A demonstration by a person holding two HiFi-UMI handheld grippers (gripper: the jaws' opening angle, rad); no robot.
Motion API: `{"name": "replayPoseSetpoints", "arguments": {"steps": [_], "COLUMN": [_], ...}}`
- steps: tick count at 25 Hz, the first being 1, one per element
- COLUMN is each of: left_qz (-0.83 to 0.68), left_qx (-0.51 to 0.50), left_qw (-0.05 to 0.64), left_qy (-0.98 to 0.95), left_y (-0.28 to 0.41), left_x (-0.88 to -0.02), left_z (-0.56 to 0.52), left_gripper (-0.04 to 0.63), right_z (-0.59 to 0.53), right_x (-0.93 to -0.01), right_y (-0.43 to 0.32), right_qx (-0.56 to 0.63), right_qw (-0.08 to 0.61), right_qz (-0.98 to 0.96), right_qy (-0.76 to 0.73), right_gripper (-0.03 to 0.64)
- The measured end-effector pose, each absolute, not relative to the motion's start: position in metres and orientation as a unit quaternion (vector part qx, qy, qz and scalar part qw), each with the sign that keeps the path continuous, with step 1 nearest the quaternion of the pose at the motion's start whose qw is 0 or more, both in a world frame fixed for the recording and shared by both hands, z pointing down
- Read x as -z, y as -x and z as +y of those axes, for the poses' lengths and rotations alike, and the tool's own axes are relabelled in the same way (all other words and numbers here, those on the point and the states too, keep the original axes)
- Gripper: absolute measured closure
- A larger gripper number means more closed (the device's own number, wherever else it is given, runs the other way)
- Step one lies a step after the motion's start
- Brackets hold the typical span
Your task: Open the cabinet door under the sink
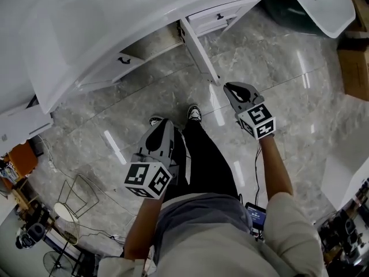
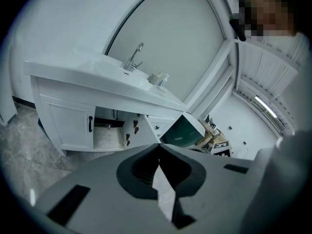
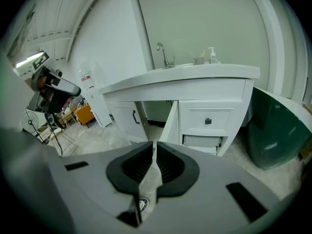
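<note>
The white sink cabinet [image 1: 86,22] stands ahead of me, with a faucet [image 2: 134,57] on top. Its right door [image 1: 199,51] hangs open, swung out toward me, and shows as a panel [image 2: 141,130] beside the dark opening. In the right gripper view the open door [image 3: 170,123] is edge-on. The left door [image 2: 68,126] is closed, with a black handle [image 2: 90,124]. My left gripper [image 1: 159,128] is shut and holds nothing, well short of the cabinet. My right gripper [image 1: 233,89] is shut and empty, just off the open door's outer edge.
A drawer [image 3: 209,121] with a black knob sits right of the open door. A dark green tub [image 3: 275,130] leans beside the cabinet. A cardboard box [image 1: 354,68] lies at the right. A wire stand [image 1: 78,195] and cables lie at the lower left. The person's feet [image 1: 193,113] rest on grey marble floor.
</note>
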State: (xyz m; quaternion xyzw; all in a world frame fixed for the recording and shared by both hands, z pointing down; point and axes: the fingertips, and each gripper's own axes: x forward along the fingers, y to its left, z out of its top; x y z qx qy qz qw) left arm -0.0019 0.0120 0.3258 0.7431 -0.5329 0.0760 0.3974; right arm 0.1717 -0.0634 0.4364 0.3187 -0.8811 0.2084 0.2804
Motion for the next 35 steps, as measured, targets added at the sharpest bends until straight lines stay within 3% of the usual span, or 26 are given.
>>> {"name": "replayPoseSetpoints", "arguments": {"steps": [21,35], "left_qz": [-0.535,-0.544], "left_qx": [-0.078,-0.036], "left_qw": [0.387,0.352], "left_qy": [-0.747,-0.761], "left_y": [0.022,0.018], "left_x": [-0.274,-0.213], "left_z": [0.025,0.032], "left_gripper": [0.595,0.595], "right_z": [-0.024,-0.011], "right_x": [-0.325,-0.253], "right_y": [-0.108,-0.108], "right_qx": [-0.210,-0.166], "right_qw": [0.247,0.244], "right_qz": [-0.906,-0.913], "right_qy": [-0.271,-0.283], "right_gripper": [0.586,0.588]}}
